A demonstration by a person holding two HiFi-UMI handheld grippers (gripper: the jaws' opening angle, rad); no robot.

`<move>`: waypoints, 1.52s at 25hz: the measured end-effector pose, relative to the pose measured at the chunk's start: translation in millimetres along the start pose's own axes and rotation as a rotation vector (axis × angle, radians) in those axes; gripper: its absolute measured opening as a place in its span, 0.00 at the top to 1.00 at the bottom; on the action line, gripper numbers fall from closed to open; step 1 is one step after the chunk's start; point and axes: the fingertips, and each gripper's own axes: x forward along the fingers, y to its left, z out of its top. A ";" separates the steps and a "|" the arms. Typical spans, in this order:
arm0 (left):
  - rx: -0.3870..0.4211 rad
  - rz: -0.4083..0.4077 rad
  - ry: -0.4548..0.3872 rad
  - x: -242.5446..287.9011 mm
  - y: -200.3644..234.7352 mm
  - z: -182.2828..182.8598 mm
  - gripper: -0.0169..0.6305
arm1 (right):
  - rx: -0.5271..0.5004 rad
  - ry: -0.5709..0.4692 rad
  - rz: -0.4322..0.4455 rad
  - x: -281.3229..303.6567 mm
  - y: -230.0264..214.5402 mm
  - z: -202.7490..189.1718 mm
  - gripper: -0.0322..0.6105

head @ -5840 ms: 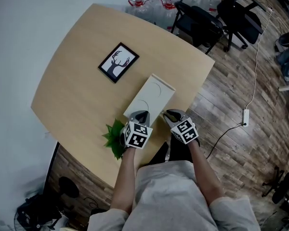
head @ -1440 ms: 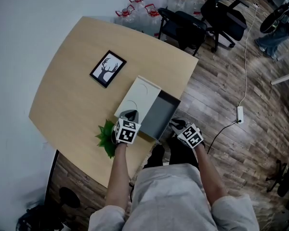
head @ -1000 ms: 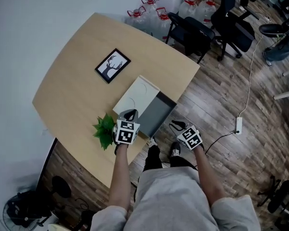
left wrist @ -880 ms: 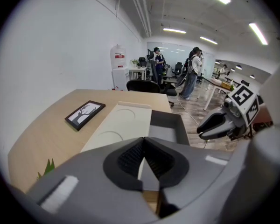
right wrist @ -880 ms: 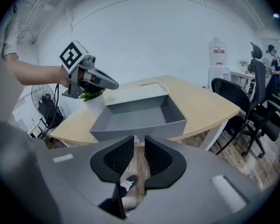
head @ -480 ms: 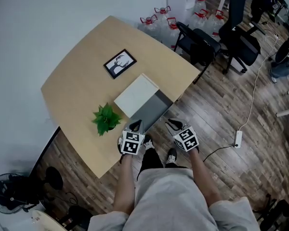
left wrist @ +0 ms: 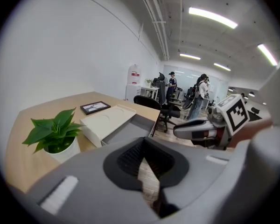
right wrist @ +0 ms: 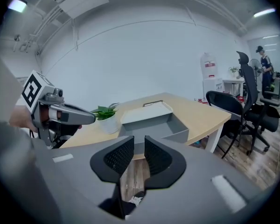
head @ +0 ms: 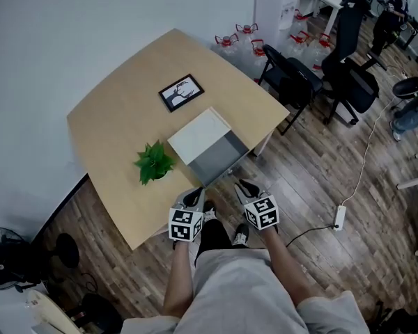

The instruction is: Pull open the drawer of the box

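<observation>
The cream box (head: 198, 136) lies on the wooden table (head: 118, 124) with its grey drawer (head: 219, 160) pulled out past the table's edge. In the left gripper view the box (left wrist: 105, 120) and drawer (left wrist: 128, 130) sit ahead, out of reach. The right gripper view looks into the empty drawer (right wrist: 161, 127). My left gripper (head: 193, 199) hangs over the floor in front of the table, jaws touching, holding nothing. My right gripper (head: 245, 188) is beside it, also off the table, with a narrow gap between its jaws and nothing in them.
A potted green plant (head: 153, 163) stands left of the box, a framed deer picture (head: 181, 92) behind it. Black office chairs (head: 292, 82) and water bottles (head: 240, 40) stand beyond the table on the wooden floor. People stand far off (left wrist: 198, 94).
Both grippers have drawn back from the box and off the table toward the person. The left one left the box top. The drawer stays pulled out.
</observation>
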 end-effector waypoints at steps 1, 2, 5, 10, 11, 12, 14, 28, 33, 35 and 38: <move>-0.007 -0.001 -0.007 -2.8 -3.0 -3.7 0.89 | -0.001 -0.006 0.007 -2.6 2.4 0.0 0.84; -0.013 -0.001 -0.013 -5.4 -5.9 -6.1 0.89 | -0.007 -0.010 0.012 -5.3 3.7 0.6 0.84; -0.025 -0.001 -0.029 -13.7 -9.9 -8.9 0.89 | -0.015 -0.020 0.012 -11.5 6.7 4.6 0.84; -0.034 0.013 -0.050 -22.4 -6.9 -4.2 0.89 | -0.006 -0.037 0.006 -17.1 9.6 9.9 0.90; -0.035 0.017 -0.054 -24.1 -7.3 -2.9 0.89 | -0.005 -0.039 0.006 -18.7 9.6 10.1 0.91; -0.036 0.020 -0.057 -25.5 -8.2 -2.3 0.89 | -0.004 -0.042 0.004 -20.7 9.2 10.0 0.93; -0.035 0.024 -0.061 -27.2 -10.0 -2.3 0.89 | -0.001 -0.047 0.001 -24.3 8.0 9.5 0.94; -0.029 0.037 -0.048 -24.9 -13.2 -6.2 0.89 | 0.010 -0.033 -0.016 -30.9 -2.3 6.5 0.95; -0.027 0.040 -0.041 -23.8 -12.5 -7.4 0.89 | 0.015 -0.034 -0.018 -32.3 -4.1 5.2 0.95; -0.029 0.044 -0.042 -23.9 -11.0 -8.3 0.89 | 0.014 -0.036 -0.018 -32.2 -4.4 4.9 0.95; -0.032 0.048 -0.042 -24.2 -8.0 -11.1 0.89 | 0.012 -0.036 -0.017 -30.6 -3.4 4.6 0.95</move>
